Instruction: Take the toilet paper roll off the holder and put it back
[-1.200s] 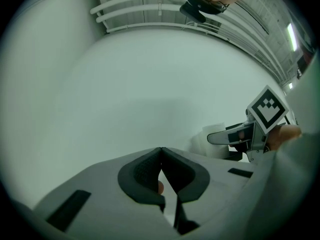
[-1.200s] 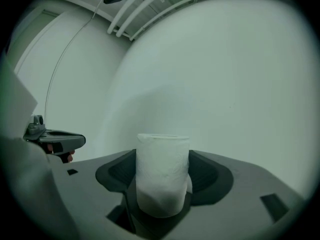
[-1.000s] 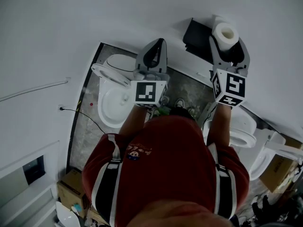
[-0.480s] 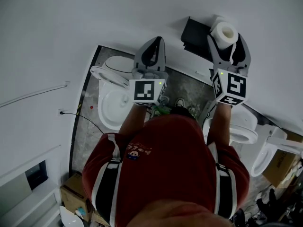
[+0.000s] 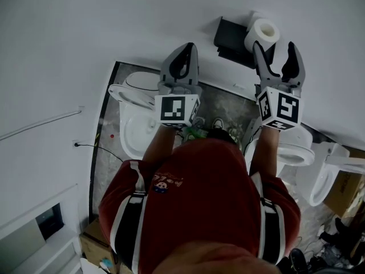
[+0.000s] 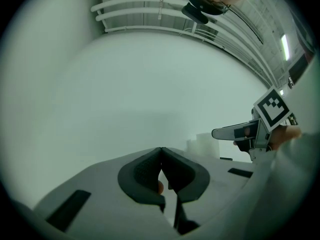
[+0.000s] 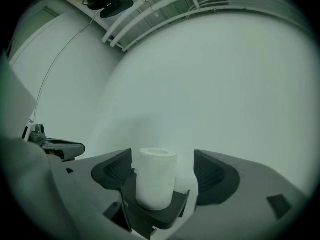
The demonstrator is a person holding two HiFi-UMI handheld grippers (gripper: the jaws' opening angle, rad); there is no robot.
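The right gripper [image 7: 163, 154] stands wide, its jaws having just been opening. The white toilet paper roll [image 7: 156, 179] stands upright in the gap, close by 1 dark ribbed pad and well clear of the other, pressed by neither. The roll sits in the black angular wall holder [image 7: 152, 215], whose front lip crosses the lower part of that gap. In the head view the holder is fixed to the plain white wall [image 5: 114, 27].

The left gripper [image 6: 161, 153] has its jaws pressed together with nothing between them, pointing at bare wall well to the side of the roll.

Below both lies a grey mottled floor [image 5: 228, 104]. A white ceramic toilet [image 5: 137, 127] stands under the left gripper, and 2 further white toilets [image 5: 293, 153] stand under the right. The person's red shirt [image 5: 199, 193] fills the foreground.
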